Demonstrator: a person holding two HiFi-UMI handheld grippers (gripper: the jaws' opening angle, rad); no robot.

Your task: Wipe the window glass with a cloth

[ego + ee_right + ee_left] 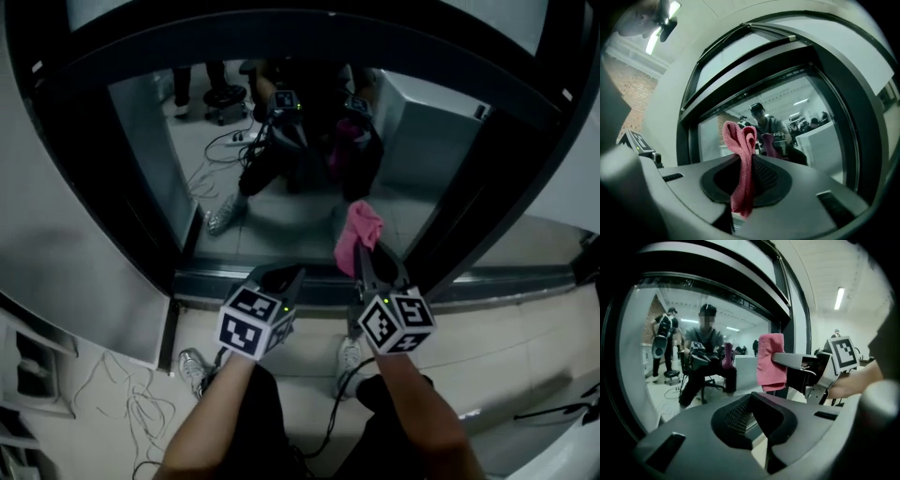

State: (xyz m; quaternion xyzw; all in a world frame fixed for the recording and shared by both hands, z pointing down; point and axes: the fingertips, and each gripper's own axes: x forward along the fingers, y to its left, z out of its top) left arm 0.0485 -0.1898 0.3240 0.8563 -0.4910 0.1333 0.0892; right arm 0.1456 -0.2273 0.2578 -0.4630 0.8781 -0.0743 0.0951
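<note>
The window glass [300, 187] fills the middle of the head view and mirrors a seated person with grippers. A pink cloth [358, 234] stands bunched against the lower right of the glass, with my right gripper [367, 258] shut on it. In the right gripper view the cloth [743, 159] folds up from between the jaws and hangs down in front. My left gripper [286, 277] is to the left, near the sill, shut on nothing and apart from the cloth. The left gripper view shows the cloth [770, 362] and the right gripper [787, 359] to its right.
A thick dark window frame [141, 234] surrounds the glass, and a sill [309, 289] runs just under the grippers. White wall panels flank it. Loose cables [122, 403] lie on the floor at lower left. The person's shoes [192, 367] stand below the sill.
</note>
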